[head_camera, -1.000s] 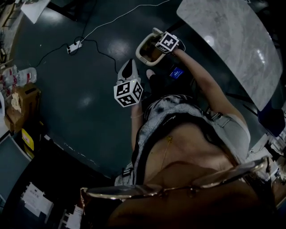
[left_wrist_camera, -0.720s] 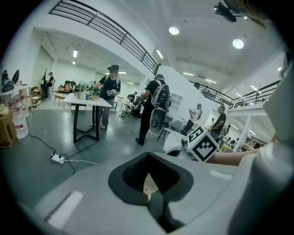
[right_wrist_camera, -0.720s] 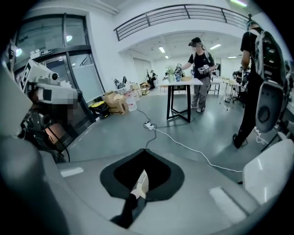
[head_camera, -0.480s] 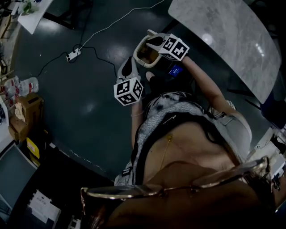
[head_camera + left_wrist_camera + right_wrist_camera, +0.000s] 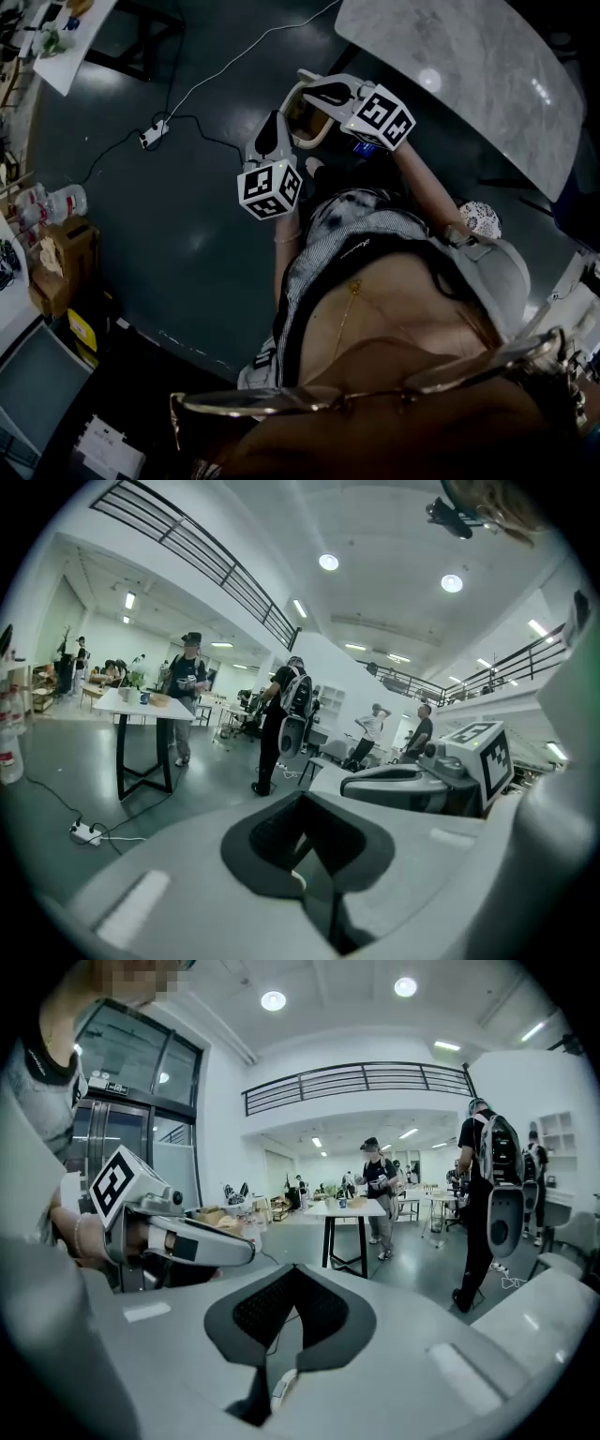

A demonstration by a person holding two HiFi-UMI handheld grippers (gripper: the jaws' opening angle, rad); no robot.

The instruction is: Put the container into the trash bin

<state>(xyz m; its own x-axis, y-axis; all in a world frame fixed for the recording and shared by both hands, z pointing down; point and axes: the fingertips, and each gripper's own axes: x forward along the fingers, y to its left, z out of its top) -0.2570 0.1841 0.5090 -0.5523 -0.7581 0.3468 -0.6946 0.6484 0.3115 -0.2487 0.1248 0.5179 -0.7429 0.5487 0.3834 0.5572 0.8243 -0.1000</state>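
The container (image 5: 299, 116), a cream-rimmed tub with a brownish inside, hangs above the dark floor. My right gripper (image 5: 314, 91) is shut on its far rim. In the right gripper view a thin white edge shows between the closed jaws of my right gripper (image 5: 279, 1377); the rest of the container is hidden below them. My left gripper (image 5: 274, 123) hovers just left of the container with its jaws together, and I cannot tell whether it touches it. Seen from the left gripper view, my left gripper (image 5: 302, 872) points level into the room beside the right gripper (image 5: 412, 786). No trash bin is in sight.
A marble table top (image 5: 469, 75) lies right of the grippers. A power strip (image 5: 155, 132) with cables lies on the floor to the left. A cardboard box (image 5: 58, 251) and bottles (image 5: 58, 200) stand at the far left. A white table (image 5: 361, 1209) and several people stand farther off.
My right gripper has risen with the container, coming closer to the head camera. The left gripper has moved up a little and now sits closer to the container's left rim.
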